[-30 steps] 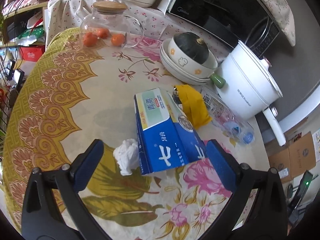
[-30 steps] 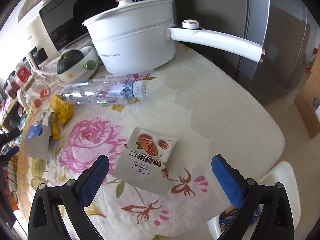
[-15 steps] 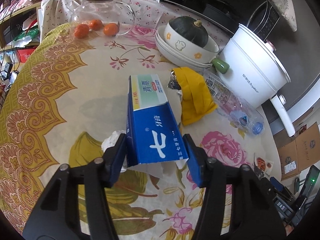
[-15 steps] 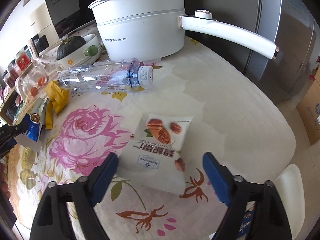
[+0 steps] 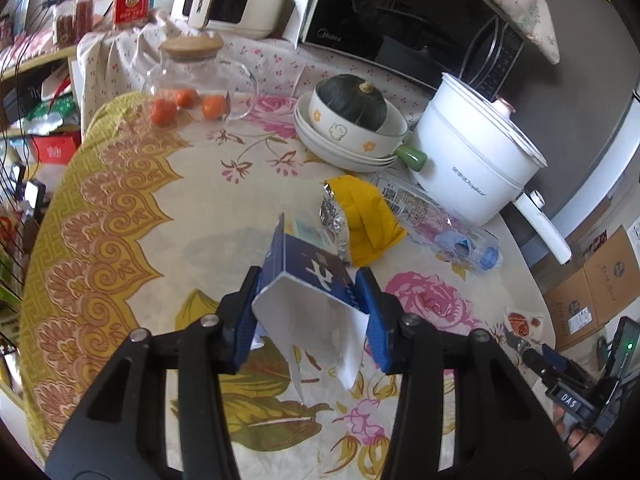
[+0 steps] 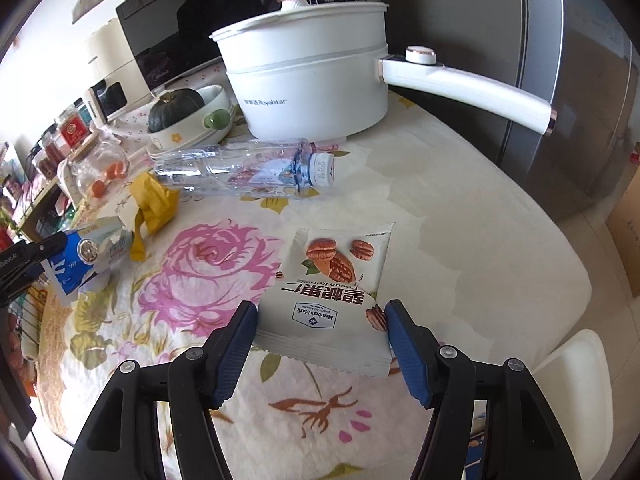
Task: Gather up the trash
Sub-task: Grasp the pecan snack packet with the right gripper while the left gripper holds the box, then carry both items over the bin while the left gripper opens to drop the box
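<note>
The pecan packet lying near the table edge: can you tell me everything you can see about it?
The pecan packet is a flat, white, glossy pouch with crimped, serrated ends. It is printed with brown pecan halves, bold Chinese lettering and a Member's Mark badge, all upside down from this view. It lies flat on the floral tablecloth, slightly skewed, apparently emptied. The right gripper straddles its near end, the blue fingers beside each edge; whether they press it is unclear.

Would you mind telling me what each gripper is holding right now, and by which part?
The left gripper clamps the blue-and-white carton by its side walls. The right gripper flanks the white pecan packet but holds nothing yet.
</note>
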A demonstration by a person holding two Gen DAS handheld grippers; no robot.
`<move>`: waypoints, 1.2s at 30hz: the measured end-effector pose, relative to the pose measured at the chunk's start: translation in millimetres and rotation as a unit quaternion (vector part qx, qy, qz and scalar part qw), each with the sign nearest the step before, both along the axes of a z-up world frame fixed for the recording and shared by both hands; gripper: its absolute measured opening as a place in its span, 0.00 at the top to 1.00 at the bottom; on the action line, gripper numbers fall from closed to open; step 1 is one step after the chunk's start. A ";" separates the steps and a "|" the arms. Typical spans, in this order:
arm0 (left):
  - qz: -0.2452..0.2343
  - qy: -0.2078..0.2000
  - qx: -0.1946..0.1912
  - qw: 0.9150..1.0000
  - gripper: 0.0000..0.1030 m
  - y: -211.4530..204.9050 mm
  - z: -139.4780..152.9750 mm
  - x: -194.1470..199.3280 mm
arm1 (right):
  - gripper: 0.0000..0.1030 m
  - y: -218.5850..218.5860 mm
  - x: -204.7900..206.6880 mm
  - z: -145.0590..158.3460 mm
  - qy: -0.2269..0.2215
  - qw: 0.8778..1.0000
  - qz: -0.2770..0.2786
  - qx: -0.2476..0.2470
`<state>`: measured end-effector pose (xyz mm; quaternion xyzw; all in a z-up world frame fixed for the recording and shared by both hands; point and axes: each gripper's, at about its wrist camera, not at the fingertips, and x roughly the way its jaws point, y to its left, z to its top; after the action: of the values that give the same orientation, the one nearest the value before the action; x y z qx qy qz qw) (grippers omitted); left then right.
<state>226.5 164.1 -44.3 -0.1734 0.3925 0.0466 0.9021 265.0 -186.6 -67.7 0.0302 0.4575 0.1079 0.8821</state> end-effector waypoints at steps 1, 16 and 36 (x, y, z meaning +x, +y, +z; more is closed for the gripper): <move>-0.005 -0.001 0.005 1.000 0.54 -1.2 2.7 -3.2 | 0.35 -1.6 -2.8 2.7 -0.001 1.000 0.001 -0.001; -0.104 -0.004 0.031 0.994 0.61 -48.4 13.1 -39.2 | 0.35 -46.6 -56.1 25.7 -0.007 1.000 0.003 -0.026; -0.166 0.104 0.027 0.980 0.66 -96.4 -44.4 -43.3 | 0.35 -95.5 -92.1 23.8 0.008 0.999 -0.022 -0.025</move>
<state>183.1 67.6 -88.6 -0.0758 0.5064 -0.0751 0.8557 172.8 -282.1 -43.9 0.0186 0.4661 0.0769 0.8812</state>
